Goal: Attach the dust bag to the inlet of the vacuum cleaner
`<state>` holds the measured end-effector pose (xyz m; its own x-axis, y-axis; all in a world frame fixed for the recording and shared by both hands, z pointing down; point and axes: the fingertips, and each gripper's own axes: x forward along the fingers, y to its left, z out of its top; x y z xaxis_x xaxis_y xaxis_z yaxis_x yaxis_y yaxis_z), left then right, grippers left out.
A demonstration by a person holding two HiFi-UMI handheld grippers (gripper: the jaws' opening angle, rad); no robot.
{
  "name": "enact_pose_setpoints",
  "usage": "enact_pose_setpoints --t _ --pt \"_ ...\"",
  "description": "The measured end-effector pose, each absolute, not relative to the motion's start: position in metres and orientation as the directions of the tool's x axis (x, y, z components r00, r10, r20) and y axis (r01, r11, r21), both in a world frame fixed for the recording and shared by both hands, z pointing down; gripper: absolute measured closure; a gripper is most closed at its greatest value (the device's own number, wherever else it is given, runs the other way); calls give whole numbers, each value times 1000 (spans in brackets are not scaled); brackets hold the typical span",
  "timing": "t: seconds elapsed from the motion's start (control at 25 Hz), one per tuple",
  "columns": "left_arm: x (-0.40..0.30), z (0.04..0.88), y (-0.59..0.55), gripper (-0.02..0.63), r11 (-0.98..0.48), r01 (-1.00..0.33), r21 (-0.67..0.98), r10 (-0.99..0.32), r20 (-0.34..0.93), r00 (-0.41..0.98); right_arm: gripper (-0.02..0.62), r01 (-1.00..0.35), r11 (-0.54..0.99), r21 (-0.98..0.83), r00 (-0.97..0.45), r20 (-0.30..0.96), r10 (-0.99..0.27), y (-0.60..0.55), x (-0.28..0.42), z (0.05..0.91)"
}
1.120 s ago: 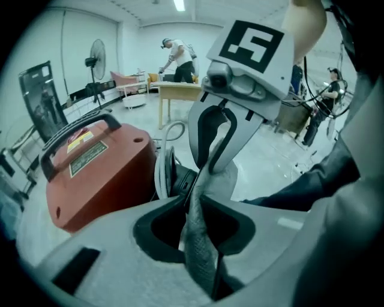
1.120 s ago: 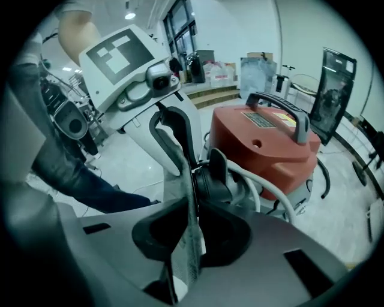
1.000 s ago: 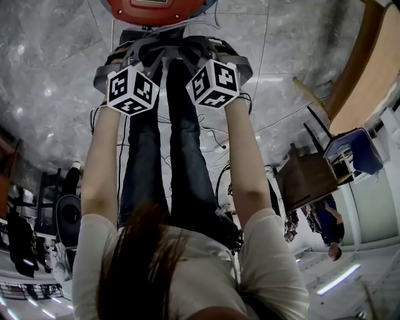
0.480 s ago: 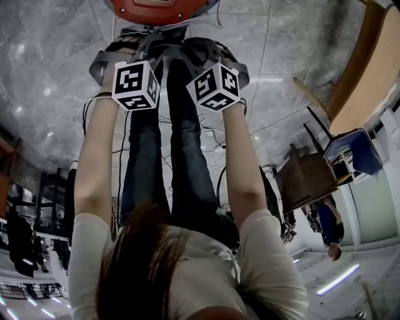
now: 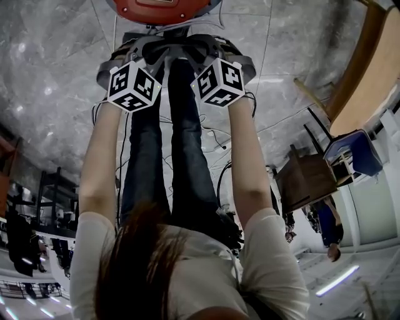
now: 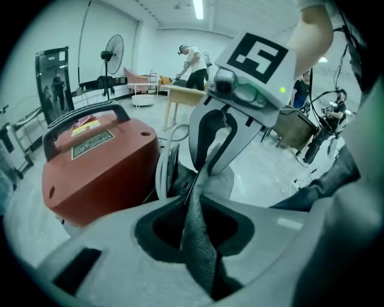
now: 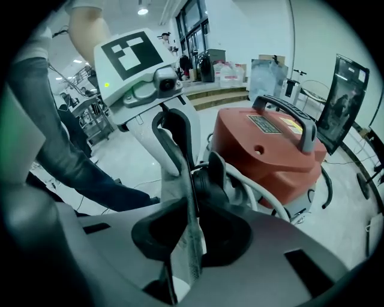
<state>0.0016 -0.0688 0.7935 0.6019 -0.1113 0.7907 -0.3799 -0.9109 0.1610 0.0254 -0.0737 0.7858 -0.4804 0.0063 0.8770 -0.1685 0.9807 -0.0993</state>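
Grey marble floor [image 5: 44,94], standing fan [image 6: 113,47] (white walls [image 6: 147,45]).

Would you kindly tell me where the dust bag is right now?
The dust bag is pinched by the left gripper and right gripper, just before the black inlet of the red vacuum cleaner, centre of both gripper views.

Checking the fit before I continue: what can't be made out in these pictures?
Red plastic vacuum cleaner: head view, cut off by top edge.
Its inlet: both gripper views, hidden behind the grey woven-fabric dust bag.
Lid label print: left gripper view, too small.
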Motion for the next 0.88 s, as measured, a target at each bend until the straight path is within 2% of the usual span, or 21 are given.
enact_pose_setpoints --t 0.88 --pt "-5 797 -74 531 -864 -463 198 -123 808 576 522 -278 951 -138 -479 878 -12 -79 21 789"
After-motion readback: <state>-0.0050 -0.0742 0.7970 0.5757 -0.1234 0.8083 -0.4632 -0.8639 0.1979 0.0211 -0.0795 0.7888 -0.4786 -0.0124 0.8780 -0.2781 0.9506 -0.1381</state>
